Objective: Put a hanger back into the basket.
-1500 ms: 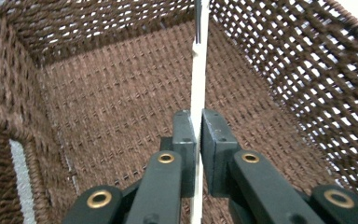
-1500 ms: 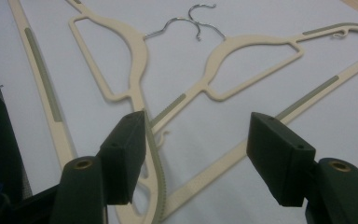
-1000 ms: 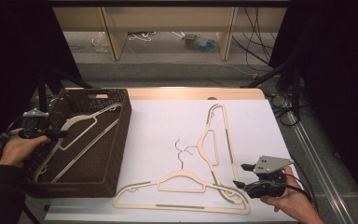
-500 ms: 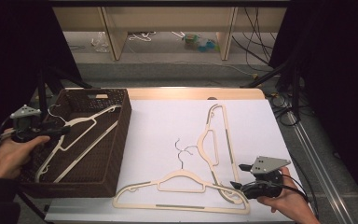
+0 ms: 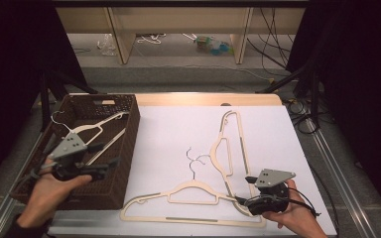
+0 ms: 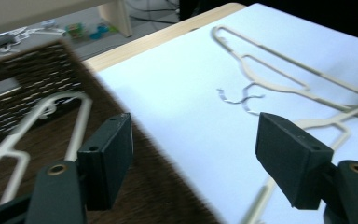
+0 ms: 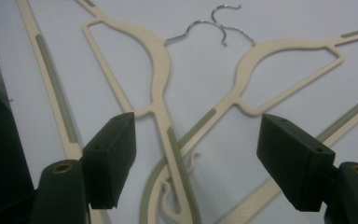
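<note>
Now the right claw sits low at the near right corner of the tabletop, its jaws wide and just opened further, with nothing pressed between them. Straight ahead of it, as the right gripper view has it, two cream hangers cross: the near hanger lies with its long bar along the near edge, its end running right up to the claw, and the far hanger stretches away toward the far edge, its bar pointing nearly at the claw. So the crossing of the two lies just in front of the open jaws, and the right hand is by far the nearer one to take either.

The left claw hovers over the near part of the brown woven basket at the left edge, jaws likewise spread and empty, having just been opening. A third hanger lies inside the basket.

The hangers look thin and flat, pale cream with grey ribbed strips along the shoulders and slim wire hooks that nearly touch mid-tabletop.
</note>
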Demonstrator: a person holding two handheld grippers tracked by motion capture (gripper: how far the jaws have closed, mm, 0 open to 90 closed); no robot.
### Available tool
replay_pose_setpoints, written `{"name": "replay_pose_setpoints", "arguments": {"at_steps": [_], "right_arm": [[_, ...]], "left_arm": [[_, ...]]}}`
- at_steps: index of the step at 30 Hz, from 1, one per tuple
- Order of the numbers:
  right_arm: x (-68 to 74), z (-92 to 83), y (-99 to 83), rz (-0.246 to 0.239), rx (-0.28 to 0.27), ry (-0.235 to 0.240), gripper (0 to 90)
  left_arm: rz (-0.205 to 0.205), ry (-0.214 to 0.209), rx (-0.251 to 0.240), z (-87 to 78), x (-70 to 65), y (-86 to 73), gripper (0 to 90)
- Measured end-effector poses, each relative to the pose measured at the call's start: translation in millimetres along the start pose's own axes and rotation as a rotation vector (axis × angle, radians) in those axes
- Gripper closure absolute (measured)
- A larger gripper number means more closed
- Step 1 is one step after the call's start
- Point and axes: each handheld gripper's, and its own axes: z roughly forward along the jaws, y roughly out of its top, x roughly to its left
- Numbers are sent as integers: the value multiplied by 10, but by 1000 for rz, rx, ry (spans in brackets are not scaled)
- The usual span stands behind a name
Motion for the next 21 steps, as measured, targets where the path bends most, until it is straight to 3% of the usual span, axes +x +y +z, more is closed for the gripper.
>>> {"name": "replay_pose_setpoints", "arguments": {"at_steps": [4,6,8,12,14,18,21], "right_arm": [[1,13,13,13,-43,-17,283],[-5,14,15,20,-61,-23,278],[-10,18,13,25,-69,-24,278],[-10,23,-6,38,-79,-33,277],[-18,36,-15,40,-83,-36,277],[-12,63,-20,39,-75,-29,277],[-5,65,-19,38,-77,-24,277]], "left_arm": [[17,-43,-22,79,-224,-36,273],[3,-65,-33,119,-322,-58,266],[23,-75,-48,148,-388,-66,258],[-19,-111,-81,222,-510,-82,251],[3,-122,-79,275,-558,-89,251],[-3,-140,-48,416,-717,-146,253],[50,-134,-27,492,-834,-190,253]]}}
